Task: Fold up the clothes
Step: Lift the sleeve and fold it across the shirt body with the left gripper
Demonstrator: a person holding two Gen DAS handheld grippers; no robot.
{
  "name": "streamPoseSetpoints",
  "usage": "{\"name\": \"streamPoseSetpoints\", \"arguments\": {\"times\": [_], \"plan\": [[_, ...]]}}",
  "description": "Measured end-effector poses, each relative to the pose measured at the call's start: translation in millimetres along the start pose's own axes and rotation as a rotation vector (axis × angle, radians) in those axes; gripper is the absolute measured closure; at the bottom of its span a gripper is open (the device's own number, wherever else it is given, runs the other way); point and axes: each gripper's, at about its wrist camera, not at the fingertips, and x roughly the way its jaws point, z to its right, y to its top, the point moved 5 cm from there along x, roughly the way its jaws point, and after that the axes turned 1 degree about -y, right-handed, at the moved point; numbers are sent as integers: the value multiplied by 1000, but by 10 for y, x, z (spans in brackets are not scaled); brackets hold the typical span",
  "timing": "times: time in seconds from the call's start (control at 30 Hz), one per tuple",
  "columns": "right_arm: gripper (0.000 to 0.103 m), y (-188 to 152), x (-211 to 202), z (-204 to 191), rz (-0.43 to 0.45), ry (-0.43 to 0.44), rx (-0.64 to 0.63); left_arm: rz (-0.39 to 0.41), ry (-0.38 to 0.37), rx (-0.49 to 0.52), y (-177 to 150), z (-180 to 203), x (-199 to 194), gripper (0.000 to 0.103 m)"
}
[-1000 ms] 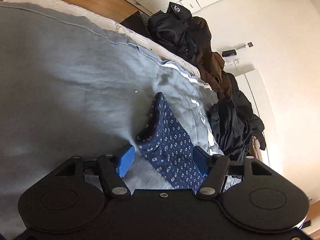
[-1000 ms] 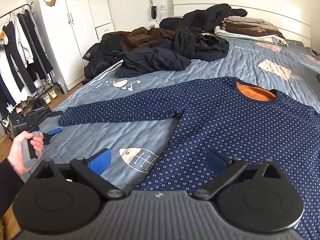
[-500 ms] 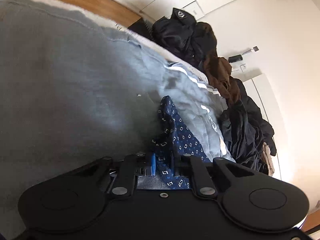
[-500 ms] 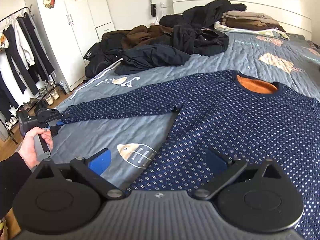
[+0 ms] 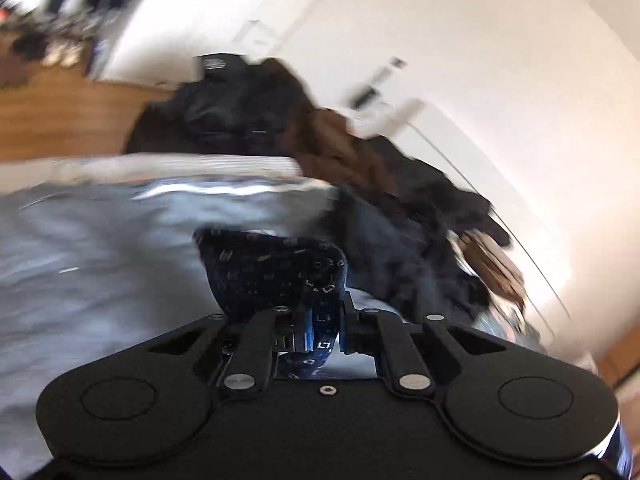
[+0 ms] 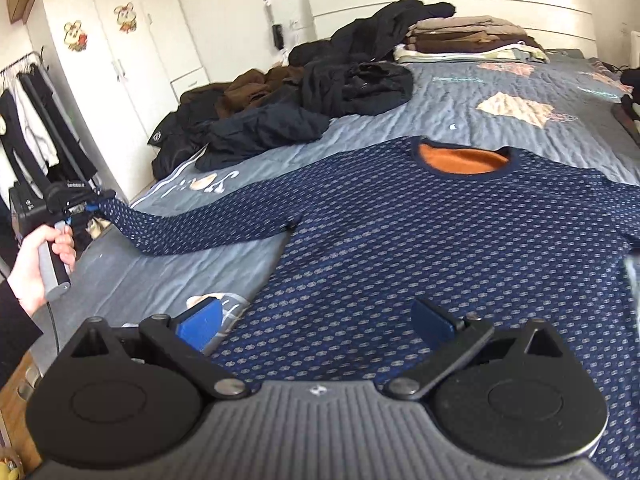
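Your left gripper (image 5: 322, 330), now clamped on the sweater (image 6: 400, 248) cuff (image 5: 276, 268), lifts the sleeve off the bed (image 6: 500, 120) for folding; your right gripper (image 6: 316, 324) hovers wide-fingered above the sweater's hem.

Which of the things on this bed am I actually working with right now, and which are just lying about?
In play:
- navy patterned sweater, spread flat on the bed
- its sleeve, cuff clamped in the left gripper
- right gripper, open above the hem

Lying about:
- heap of dark and brown clothes
- folded stack by the headboard
- clothes rack
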Motion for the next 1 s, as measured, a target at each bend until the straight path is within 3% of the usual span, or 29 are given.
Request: {"name": "streamPoseSetpoints", "arguments": {"times": [0.27,0.5,0.77,1.0], "plan": [[2,166,-113,820,47,-42,48,-86,-151,250,-689,1656,485,92],[2,74,-207,1404,36,-31,93,-164,-279,419,-1625,3026,1038,92],[2,68,-431,2087,52,-22,108,-283,-377,552,-2613,3930,1323,92],[2,187,-609,2791,137,-18,284,-399,-449,670,-3488,4602,1547,92]]}}
